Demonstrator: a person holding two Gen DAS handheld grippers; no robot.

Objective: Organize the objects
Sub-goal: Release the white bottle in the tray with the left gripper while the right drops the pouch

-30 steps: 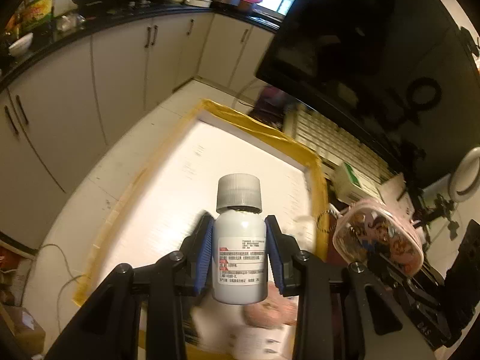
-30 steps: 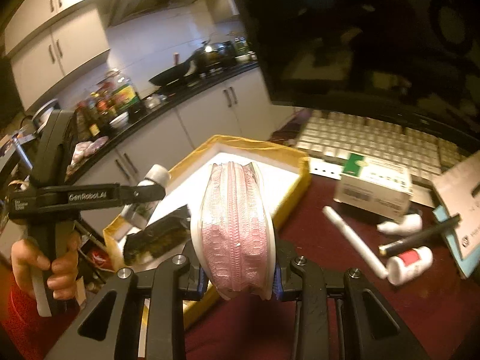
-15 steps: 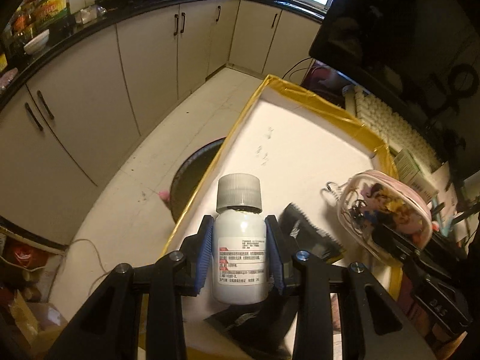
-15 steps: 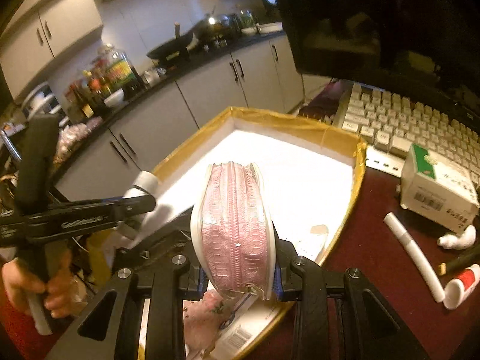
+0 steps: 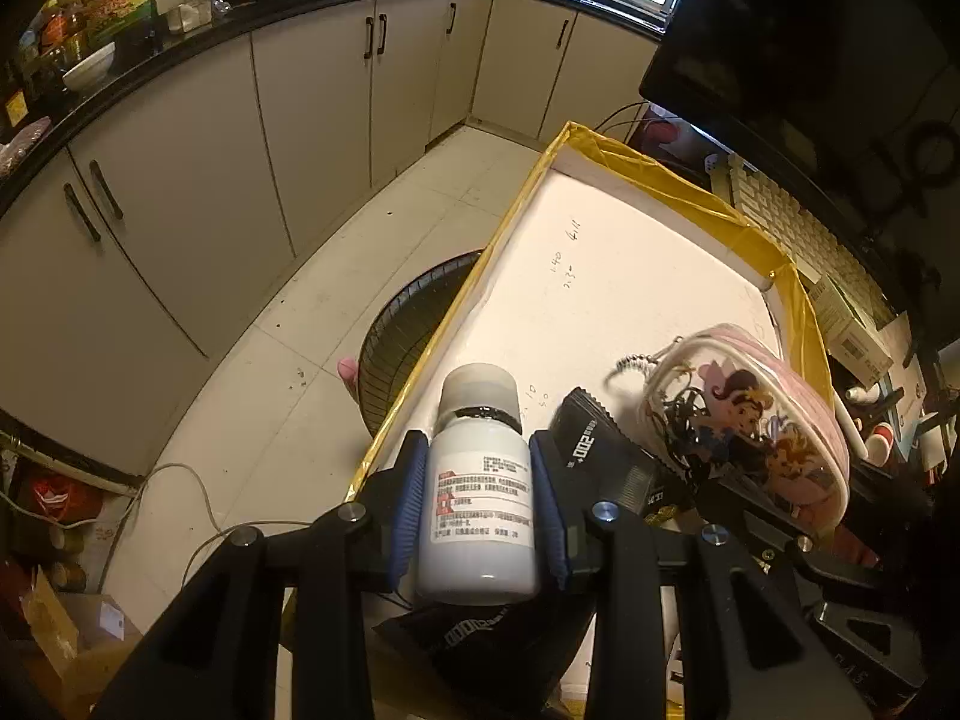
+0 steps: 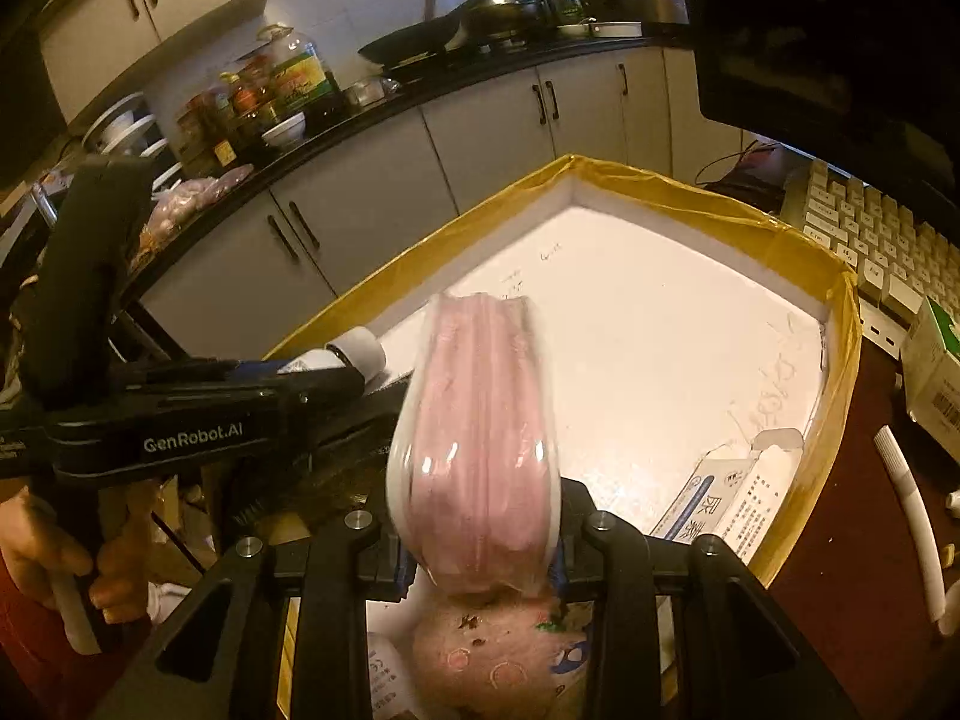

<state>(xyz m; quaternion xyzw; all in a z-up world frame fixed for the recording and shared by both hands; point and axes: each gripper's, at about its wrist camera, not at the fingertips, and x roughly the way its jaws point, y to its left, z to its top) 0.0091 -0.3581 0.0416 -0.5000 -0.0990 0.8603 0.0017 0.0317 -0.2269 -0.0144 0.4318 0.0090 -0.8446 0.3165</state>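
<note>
Bottle point(image 5: 480, 504) upright, cap seemingly uppermost.

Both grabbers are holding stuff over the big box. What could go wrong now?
The bottle is pinched only at its sides by the left gripper, so it might slip down onto the black pouch below. The pink pouch in the right gripper hangs close to the left gripper; they could bump above the box.

Glossy white plastic bottle point(image 5: 477, 498), paper label; pouch point(image 6: 477, 450): clear shiny vinyl w/ pink cloth zip band; box point(image 6: 690, 312): matt white foam, glossy yellow tape.
</note>
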